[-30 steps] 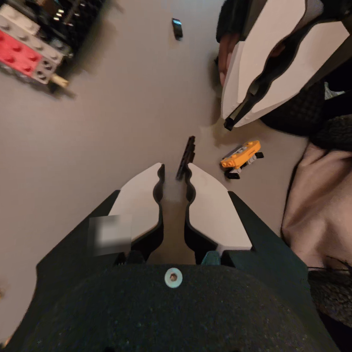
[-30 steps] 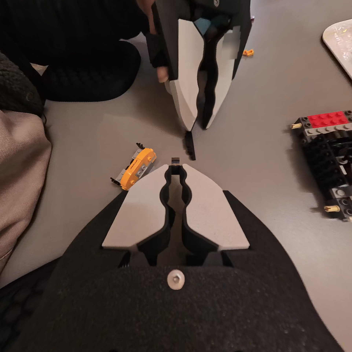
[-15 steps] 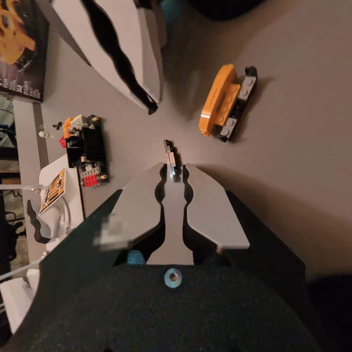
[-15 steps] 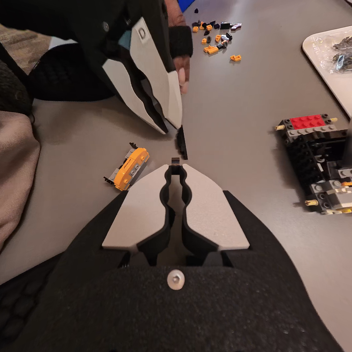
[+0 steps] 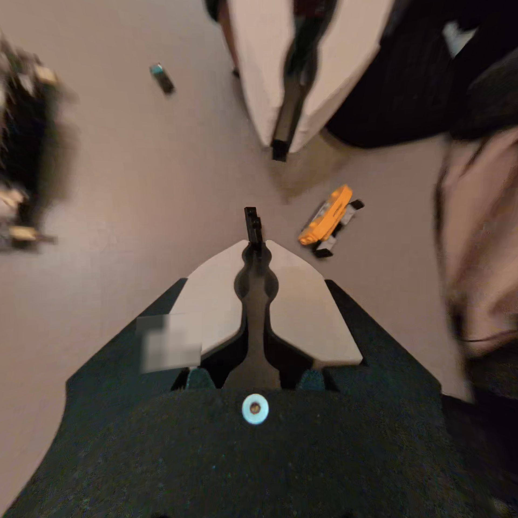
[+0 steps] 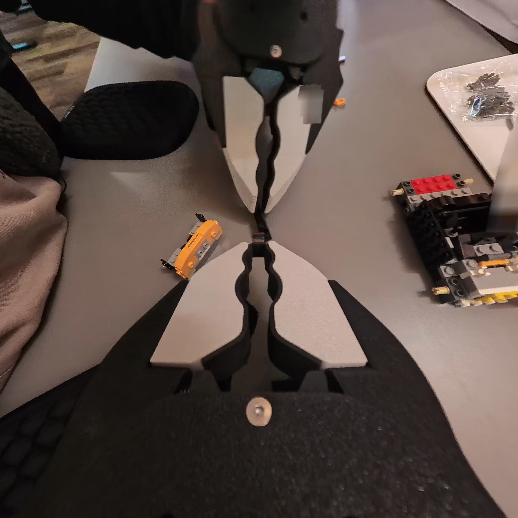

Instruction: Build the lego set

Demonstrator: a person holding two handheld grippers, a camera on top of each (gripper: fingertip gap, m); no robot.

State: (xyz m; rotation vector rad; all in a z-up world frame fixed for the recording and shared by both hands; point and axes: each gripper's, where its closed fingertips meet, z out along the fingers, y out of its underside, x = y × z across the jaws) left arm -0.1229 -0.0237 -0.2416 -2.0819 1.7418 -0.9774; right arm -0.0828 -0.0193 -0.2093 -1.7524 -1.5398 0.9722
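Note:
My left gripper point(image 5: 253, 244) is shut on a thin black lego plate point(image 5: 253, 224) that sticks out past the tips. My right gripper point(image 6: 258, 246) is shut on a small black piece point(image 6: 258, 236). The two grippers face each other tip to tip above the grey table. In the right wrist view the left gripper point(image 6: 262, 208) and its plate point(image 6: 262, 221) come right up to the small piece. In the left wrist view a gap shows between the plate and the right gripper point(image 5: 280, 140) with its piece point(image 5: 279, 151). An orange and grey sub-assembly point(image 6: 196, 245) lies beside them.
The black, grey and red chassis point(image 6: 448, 238) sits to the right, blurred in the left wrist view point(image 5: 25, 154). A white tray point(image 6: 448, 134) with bagged parts is at the far right. A small dark piece point(image 5: 162, 78) and an orange piece point(image 6: 340, 101) lie loose. A black seat pad point(image 6: 126, 120) and beige cloth point(image 6: 28, 238) are at the left. Left tips to right tips: about 6 cm.
My left gripper has shut on the black plate, which lay on the table between its open fingers, and swung round to face the right gripper. The right gripper kept its small piece.

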